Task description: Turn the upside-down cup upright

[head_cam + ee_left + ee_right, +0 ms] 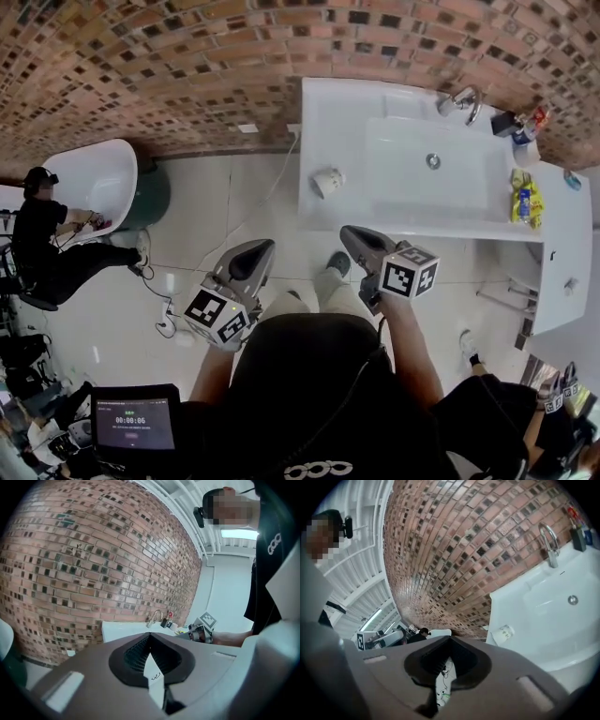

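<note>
The cup point(328, 181) is sitting on the left part of the white counter point(328, 112), just beside the basin point(427, 169) and well apart from both tongs; whether it is lying tilted or standing mouth-down is not showing clearly. The left gripper point(260, 250) is hanging over the floor point(225, 216) short of the counter, its jaws clenching together on nothing. The right gripper point(350, 233) is hovering near the counter's front edge, its jaws likewise pressing tight with nothing between them, and the cup is showing to the right of its tip in the right gripper view. A tap point(461, 101) is standing behind the basin against the brick wall point(141, 66).
</note>
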The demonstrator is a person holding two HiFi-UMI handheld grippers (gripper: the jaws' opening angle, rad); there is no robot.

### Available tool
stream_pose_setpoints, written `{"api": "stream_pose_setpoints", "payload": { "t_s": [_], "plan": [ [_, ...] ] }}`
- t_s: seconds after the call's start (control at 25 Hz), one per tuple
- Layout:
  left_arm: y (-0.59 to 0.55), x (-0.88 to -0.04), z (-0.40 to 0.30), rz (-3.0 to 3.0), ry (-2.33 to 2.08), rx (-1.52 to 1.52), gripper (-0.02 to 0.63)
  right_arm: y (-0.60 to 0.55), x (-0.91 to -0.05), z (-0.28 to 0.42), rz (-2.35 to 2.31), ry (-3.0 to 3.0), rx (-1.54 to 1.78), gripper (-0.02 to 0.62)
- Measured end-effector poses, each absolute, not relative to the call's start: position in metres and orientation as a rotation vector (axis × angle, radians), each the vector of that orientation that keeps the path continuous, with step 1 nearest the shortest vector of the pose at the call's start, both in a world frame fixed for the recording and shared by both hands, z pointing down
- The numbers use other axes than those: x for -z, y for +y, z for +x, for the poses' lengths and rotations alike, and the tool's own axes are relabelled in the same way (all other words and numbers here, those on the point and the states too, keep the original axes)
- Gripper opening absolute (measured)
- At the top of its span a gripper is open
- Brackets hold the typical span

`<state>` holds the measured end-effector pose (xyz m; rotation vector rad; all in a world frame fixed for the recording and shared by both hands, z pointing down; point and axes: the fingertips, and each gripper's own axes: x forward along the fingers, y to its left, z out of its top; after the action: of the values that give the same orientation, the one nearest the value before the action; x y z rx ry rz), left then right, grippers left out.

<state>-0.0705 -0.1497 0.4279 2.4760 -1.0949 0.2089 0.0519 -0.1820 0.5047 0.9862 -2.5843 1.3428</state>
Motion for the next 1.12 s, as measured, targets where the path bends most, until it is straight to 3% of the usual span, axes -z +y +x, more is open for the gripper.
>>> {"api": "stream_pose_setpoints", "payload": {
  "t_s": [0.36,0.44,0.76,1.12],
  "plan": [
    [-0.18,-0.434,-0.051,2.478,-1.073,-0.296,0.015,-0.218,-0.529,0.066,0.996,-2.519,-1.33,-0.008],
    [-0.186,-0.437,-0.049,2.491,-1.049,-0.307,0.015,-0.222,-0.537,0.064,0.994,-2.496,-1.34,0.041],
    [-0.217,-0.434,-0.043,2.569,-0.872,-0.301,0.015,-0.248,-0.568,0.06,1.166,-2.338,-1.542,0.121],
    [-0.251,-0.433,-0.075,2.588,-0.794,-0.265,0.015,-0.291,-0.66,0.064,1.52,-1.837,-2.036,0.316]
  ]
}}
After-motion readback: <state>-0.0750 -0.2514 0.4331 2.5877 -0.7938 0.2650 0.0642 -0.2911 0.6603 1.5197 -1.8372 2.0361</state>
